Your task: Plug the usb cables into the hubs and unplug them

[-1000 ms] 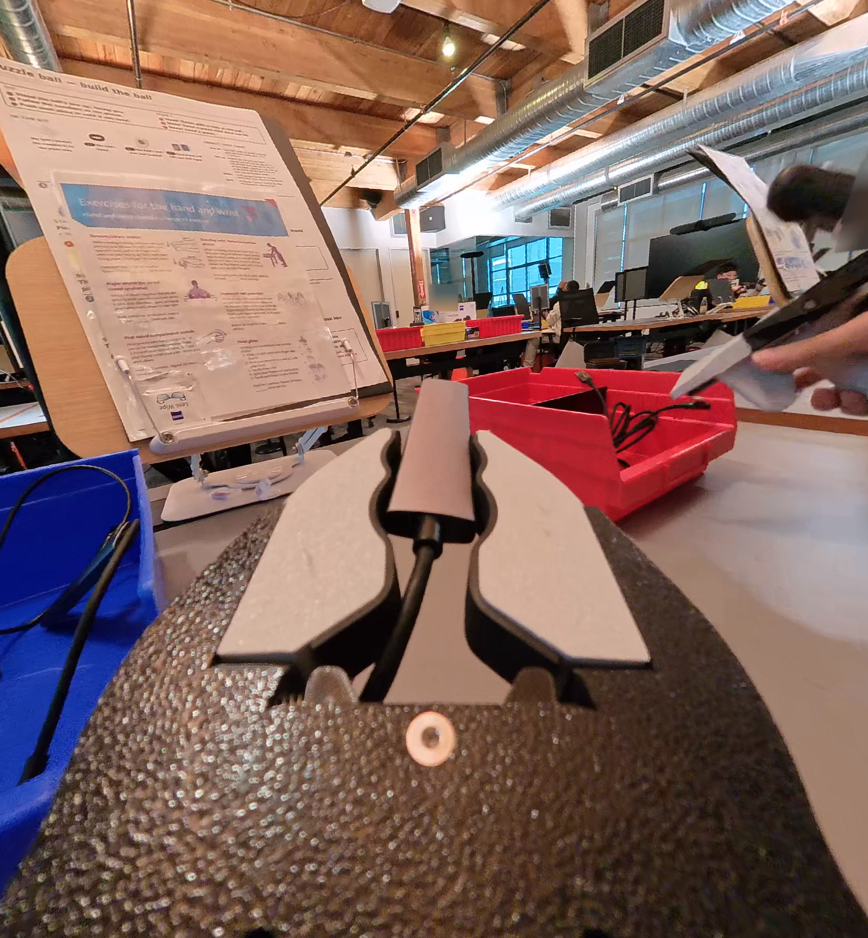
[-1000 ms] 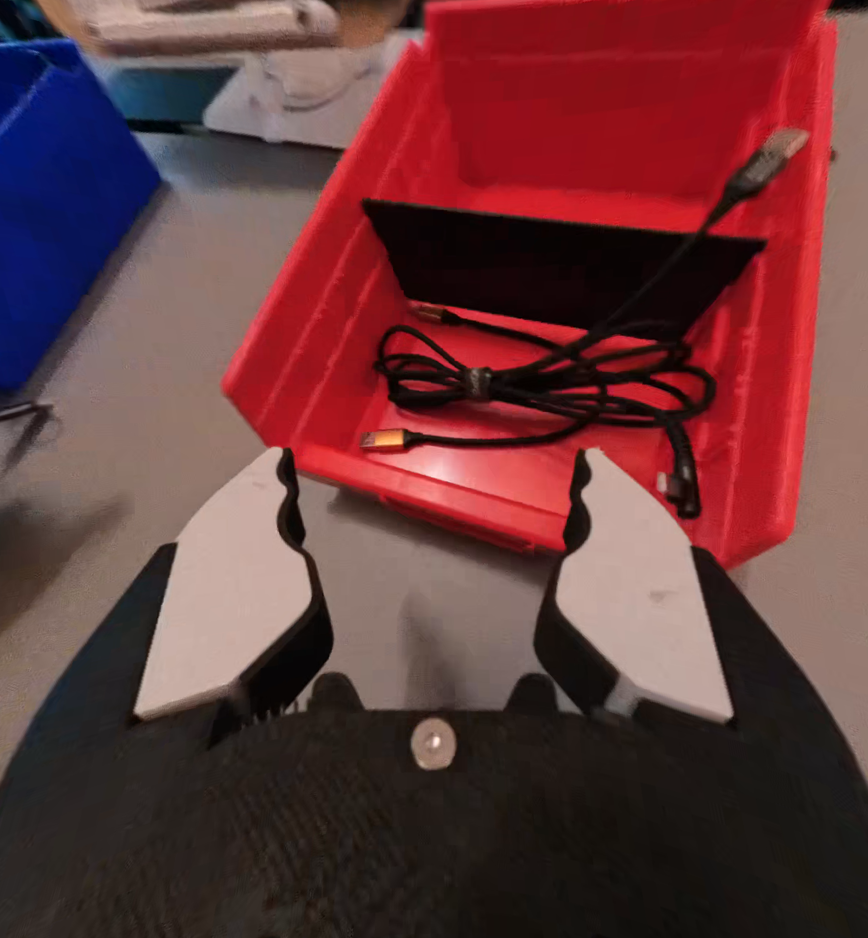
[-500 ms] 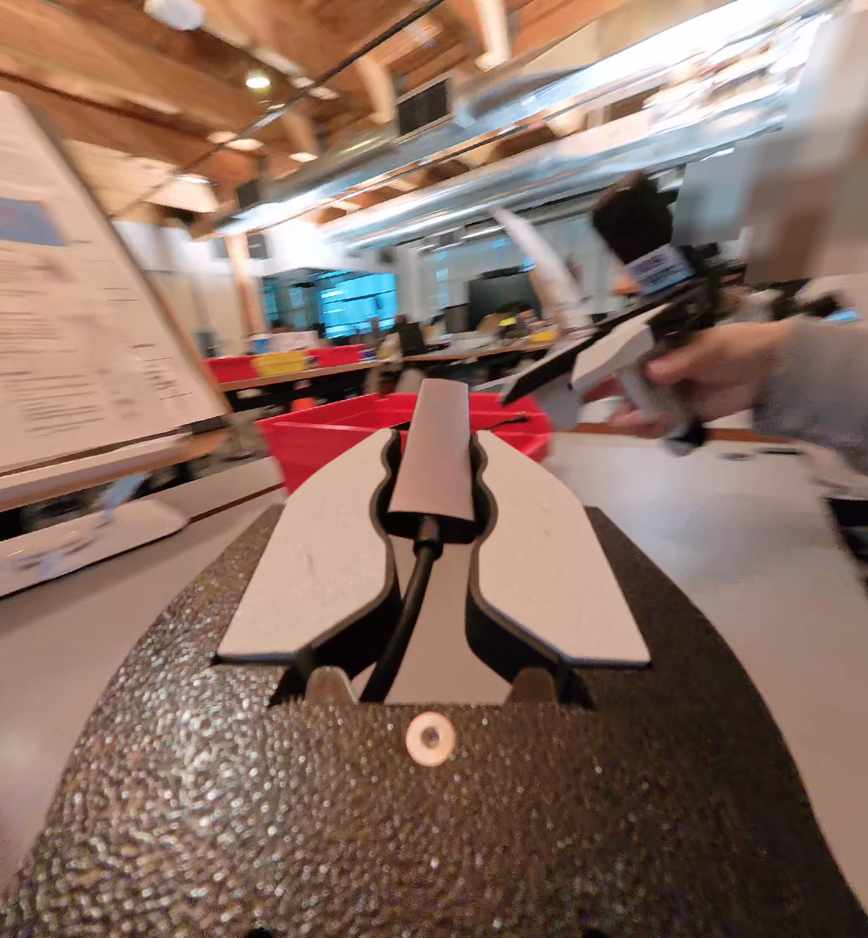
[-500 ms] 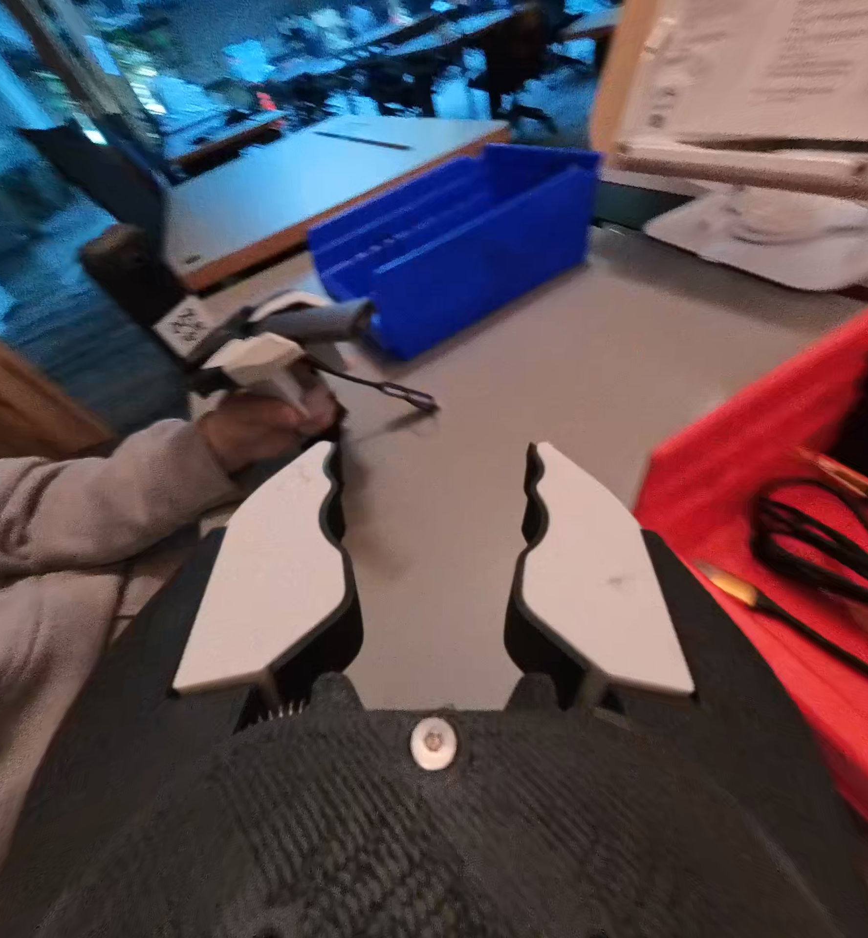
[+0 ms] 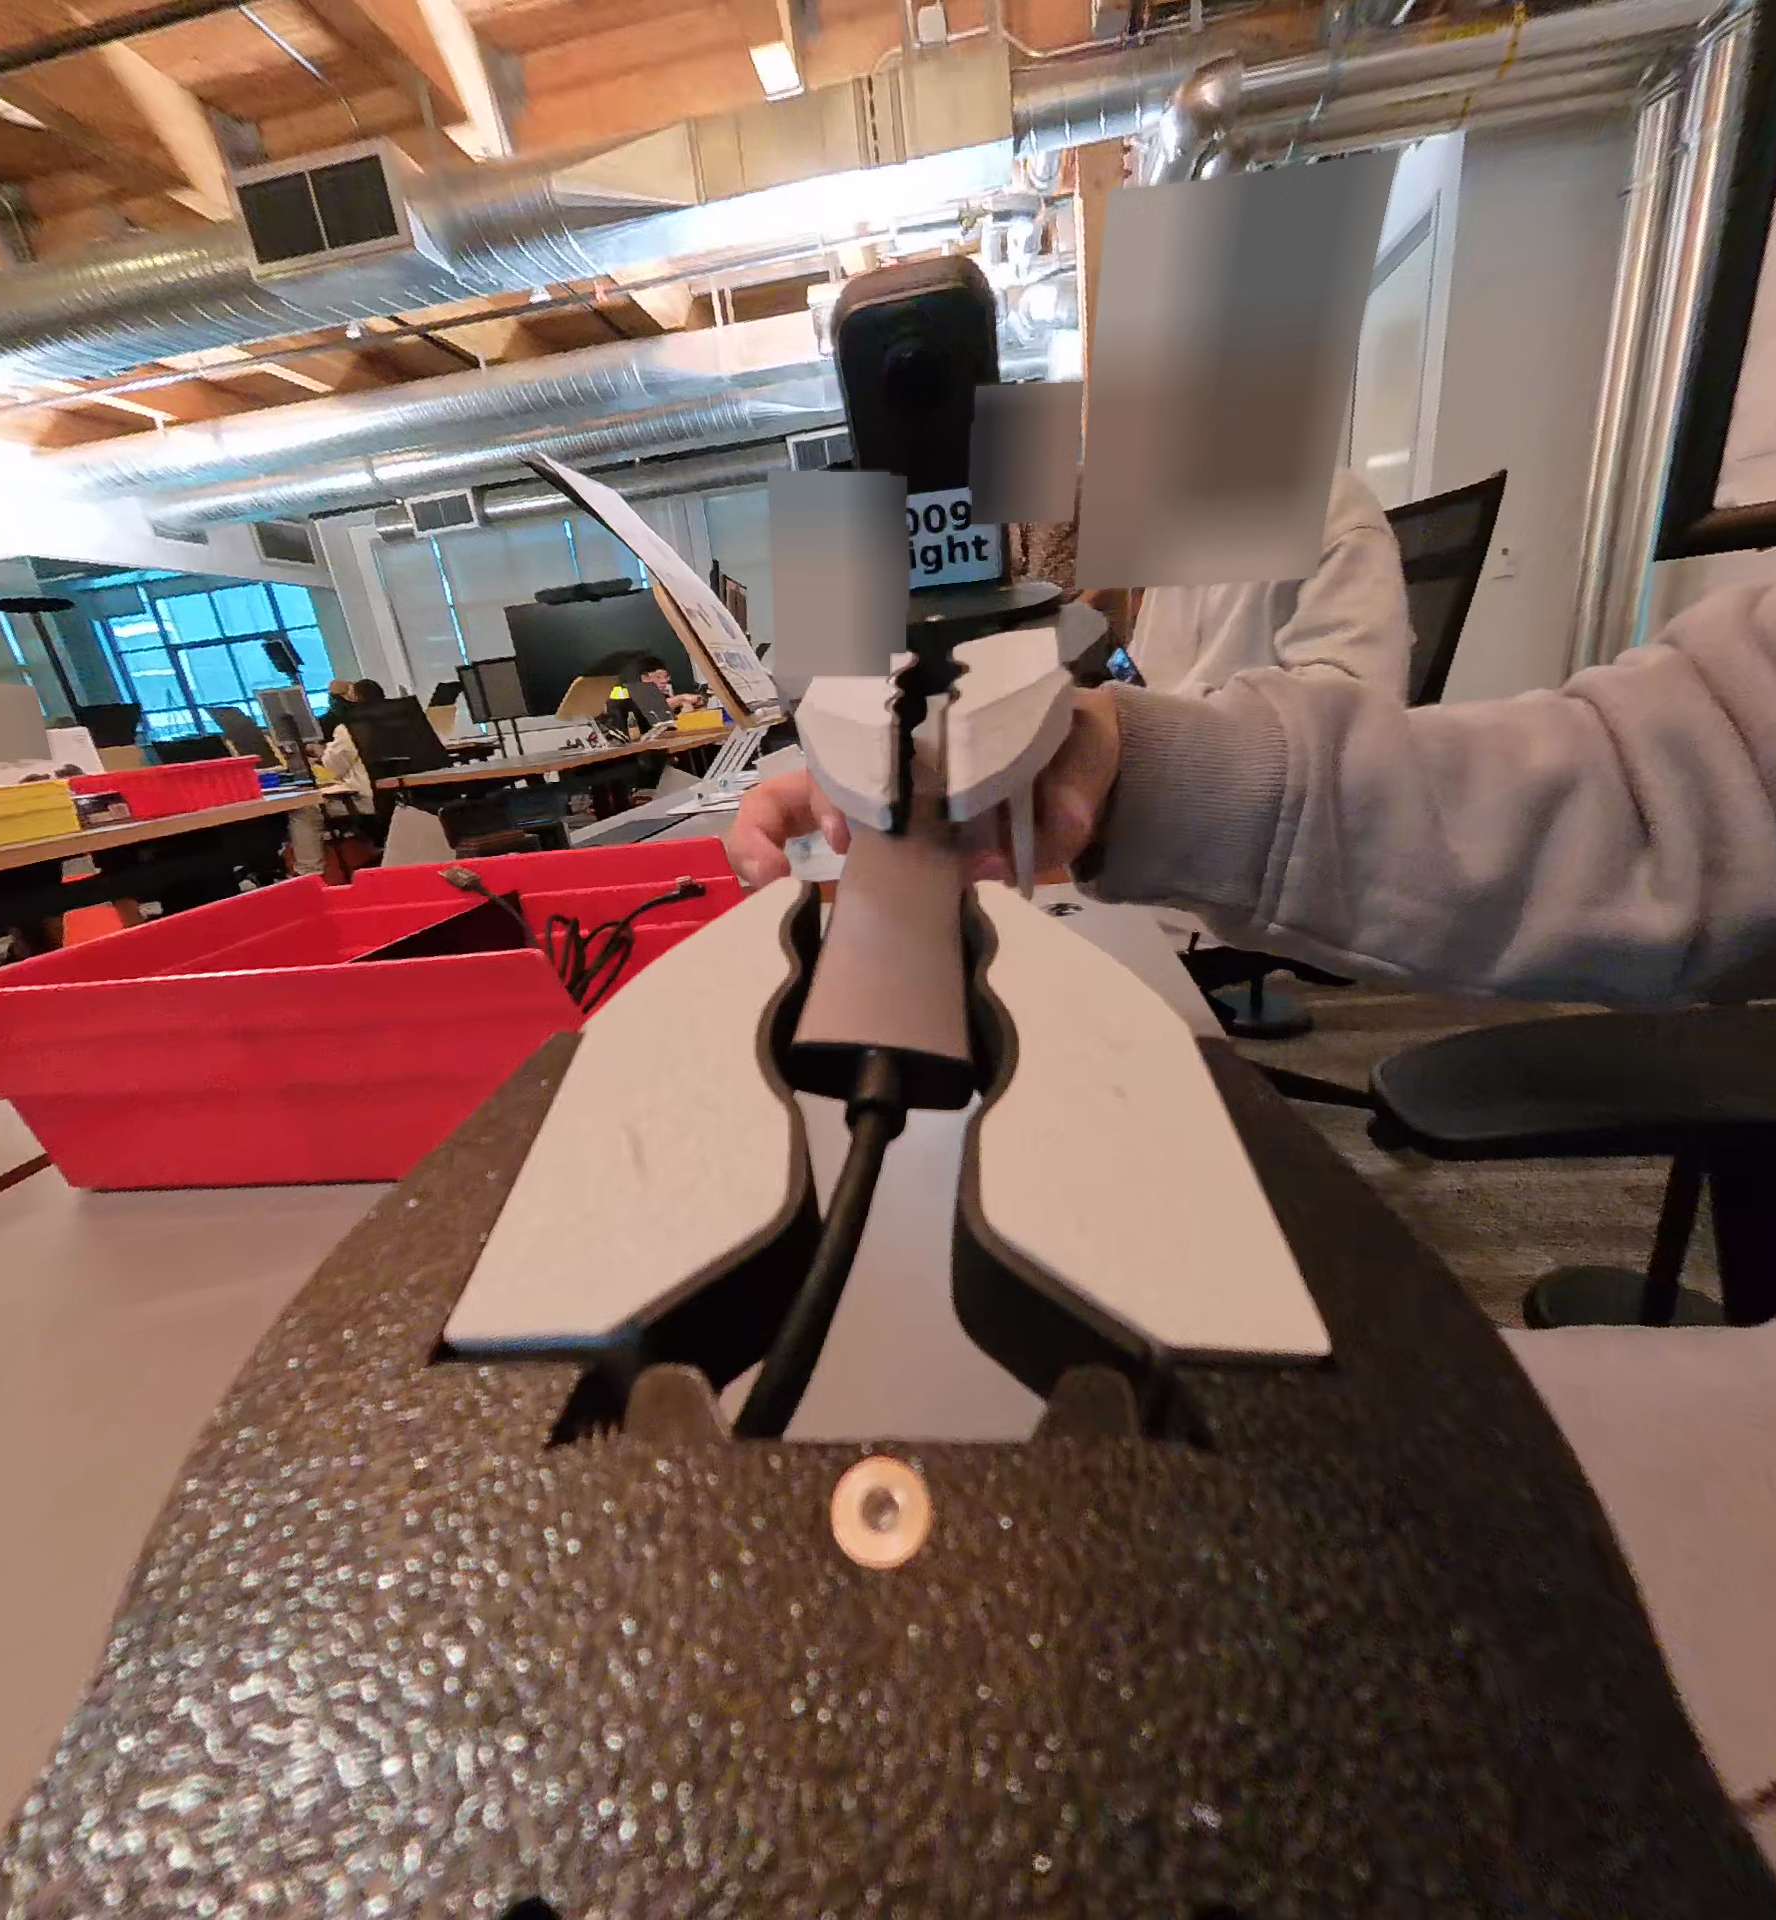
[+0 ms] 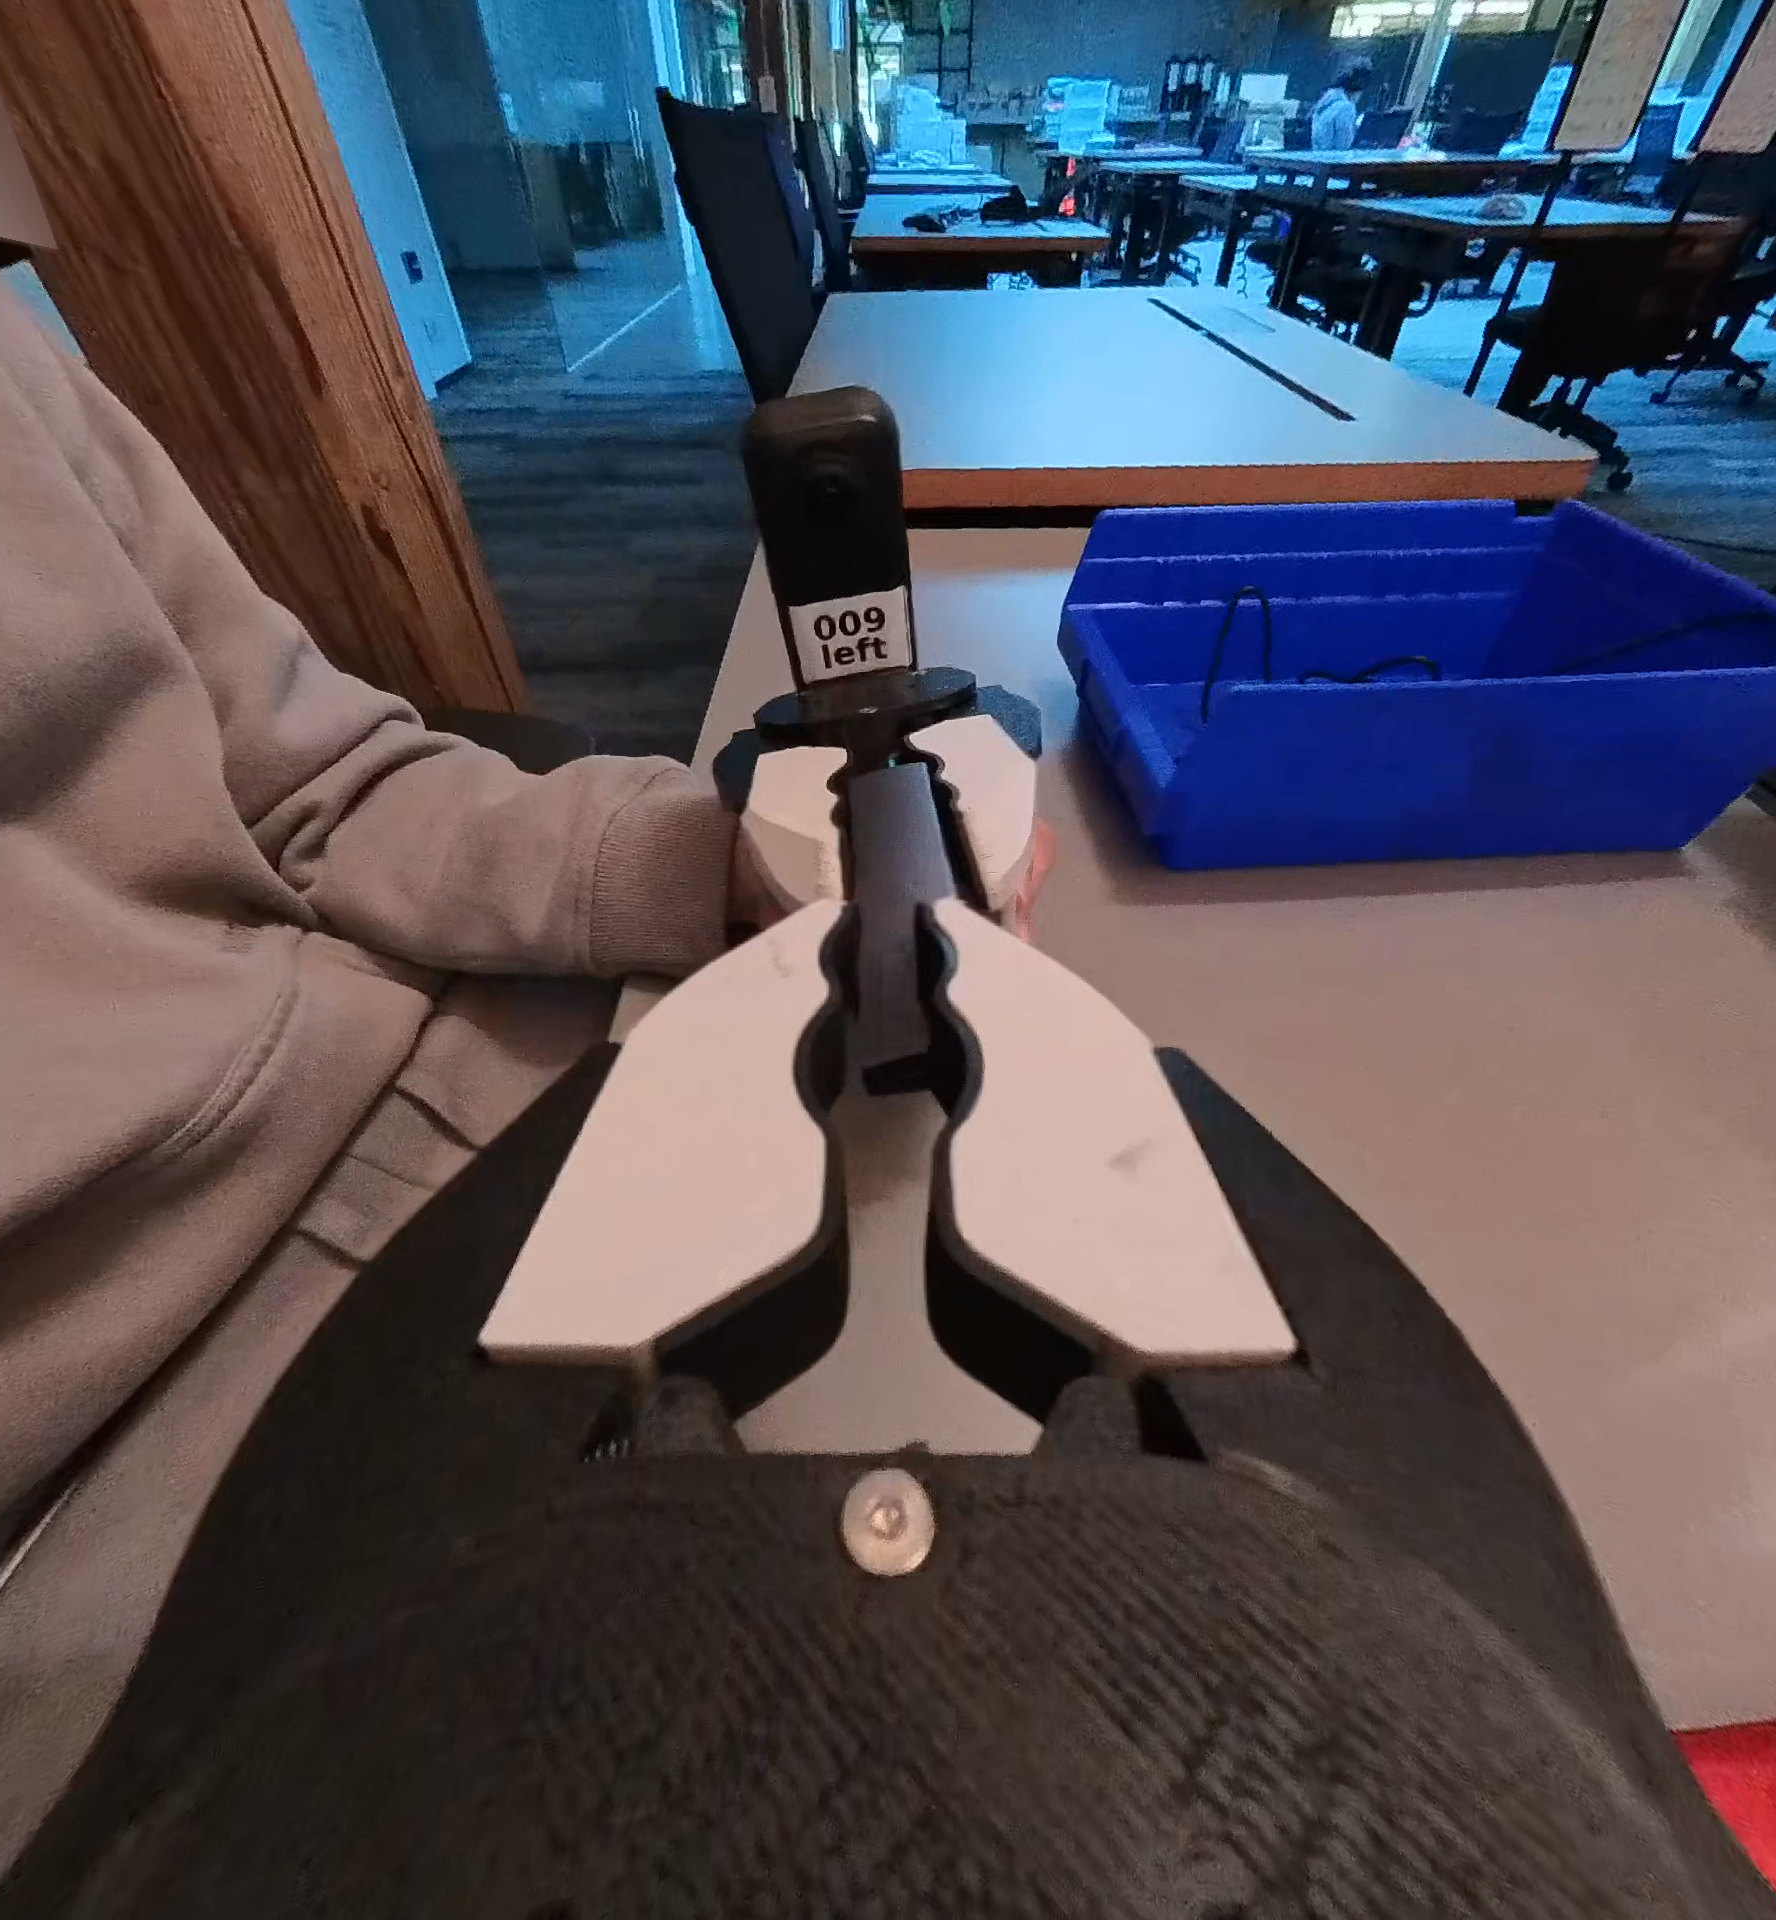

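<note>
Gripping the grey USB hub point(image 5: 889, 961) from both ends, we've got our left gripper point(image 5: 886, 940) pinching the cable end and our right gripper point(image 6: 889, 961) clamped on its far end, held level above the grey table point(image 6: 1383, 1039), between the red bin point(image 5: 240, 1049) and blue bin point(image 6: 1435, 769).

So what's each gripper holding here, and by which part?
Both hold the grey hub: left gripper by its cable end, right gripper by the opposite end.

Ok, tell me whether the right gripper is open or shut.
Shut. The right gripper has its fingers closed on the free end of the hub, whose other end the left gripper holds.
</note>
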